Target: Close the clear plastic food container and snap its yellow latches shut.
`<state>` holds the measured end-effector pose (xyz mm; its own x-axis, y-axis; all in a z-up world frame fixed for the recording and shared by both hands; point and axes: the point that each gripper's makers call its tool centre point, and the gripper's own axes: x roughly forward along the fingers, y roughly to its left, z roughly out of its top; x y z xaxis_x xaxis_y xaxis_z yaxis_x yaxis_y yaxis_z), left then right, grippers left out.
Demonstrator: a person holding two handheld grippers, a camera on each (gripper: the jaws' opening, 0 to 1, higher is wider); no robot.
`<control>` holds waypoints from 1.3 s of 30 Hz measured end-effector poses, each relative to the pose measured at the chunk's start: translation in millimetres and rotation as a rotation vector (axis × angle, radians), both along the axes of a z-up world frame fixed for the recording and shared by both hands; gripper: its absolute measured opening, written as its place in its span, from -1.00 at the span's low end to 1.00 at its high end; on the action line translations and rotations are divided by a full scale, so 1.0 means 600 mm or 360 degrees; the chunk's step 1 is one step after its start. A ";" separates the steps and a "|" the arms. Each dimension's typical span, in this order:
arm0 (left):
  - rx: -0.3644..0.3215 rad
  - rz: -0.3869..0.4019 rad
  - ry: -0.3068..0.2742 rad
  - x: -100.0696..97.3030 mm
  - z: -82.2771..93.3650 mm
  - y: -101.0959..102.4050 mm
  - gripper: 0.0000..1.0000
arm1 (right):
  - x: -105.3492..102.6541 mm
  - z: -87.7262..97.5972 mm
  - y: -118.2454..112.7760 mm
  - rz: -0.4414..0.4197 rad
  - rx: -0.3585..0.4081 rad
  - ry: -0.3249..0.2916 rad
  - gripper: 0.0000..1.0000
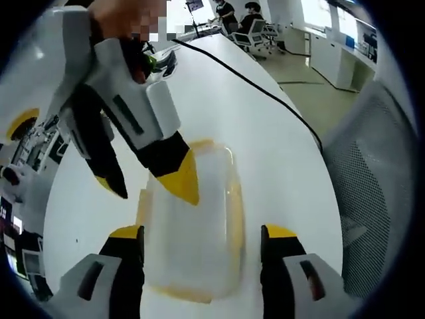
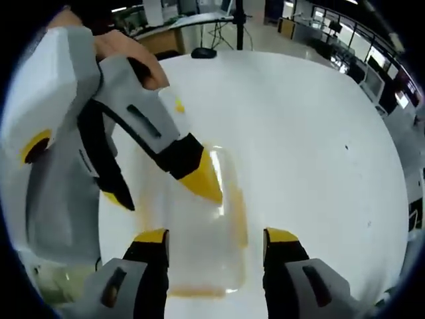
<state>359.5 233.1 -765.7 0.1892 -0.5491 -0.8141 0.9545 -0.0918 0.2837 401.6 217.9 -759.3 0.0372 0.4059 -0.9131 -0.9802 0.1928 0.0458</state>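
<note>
A clear plastic food container with yellow trim lies on the white table, its lid resting on top. My left gripper is open, one jaw standing on each long side of the container. The right gripper reaches in from the upper left, open, with one yellow fingertip on the lid and the other off the container's side. In the right gripper view the same container sits between the open jaws of my right gripper. The left gripper comes in there, a yellow fingertip over the lid.
A black cable runs across the table toward a grey mesh chair. People sit at desks far back. Equipment crowds the table's left edge. A black stand base sits at the table's far side.
</note>
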 end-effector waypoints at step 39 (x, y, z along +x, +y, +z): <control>0.0206 0.0006 0.0018 0.037 -0.057 0.041 0.65 | -0.059 -0.042 -0.052 0.0212 -0.0108 -0.0186 0.45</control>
